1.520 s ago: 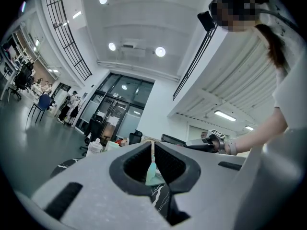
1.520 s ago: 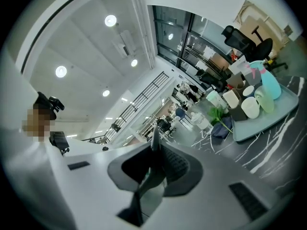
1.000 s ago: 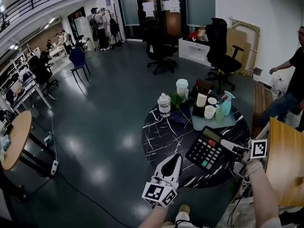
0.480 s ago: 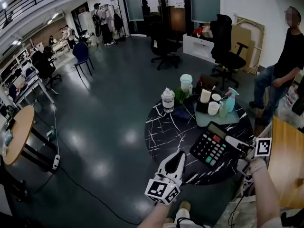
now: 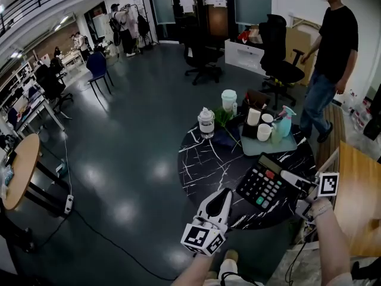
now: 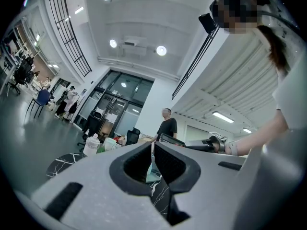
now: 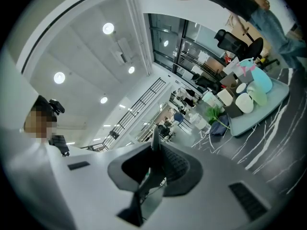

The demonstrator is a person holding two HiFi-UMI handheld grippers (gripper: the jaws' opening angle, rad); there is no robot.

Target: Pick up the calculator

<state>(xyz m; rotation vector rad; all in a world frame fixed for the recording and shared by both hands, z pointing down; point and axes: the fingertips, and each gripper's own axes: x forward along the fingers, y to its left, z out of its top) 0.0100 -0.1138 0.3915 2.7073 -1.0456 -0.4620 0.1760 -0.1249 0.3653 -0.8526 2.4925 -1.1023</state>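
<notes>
Moved: bystander in a black shirt (image 5: 333, 46), from the right edge to behind the round black white-veined table (image 5: 202, 165). Black desktop calculator with coloured keys (image 5: 262, 186) was held tilted over the table's near right side — taken by its side edge, likely to spare the keys. Claws: right gripper (image 5: 296, 179) stood barely open, pinching that thin edge; left gripper (image 5: 221, 201) was shut, empty.
</notes>
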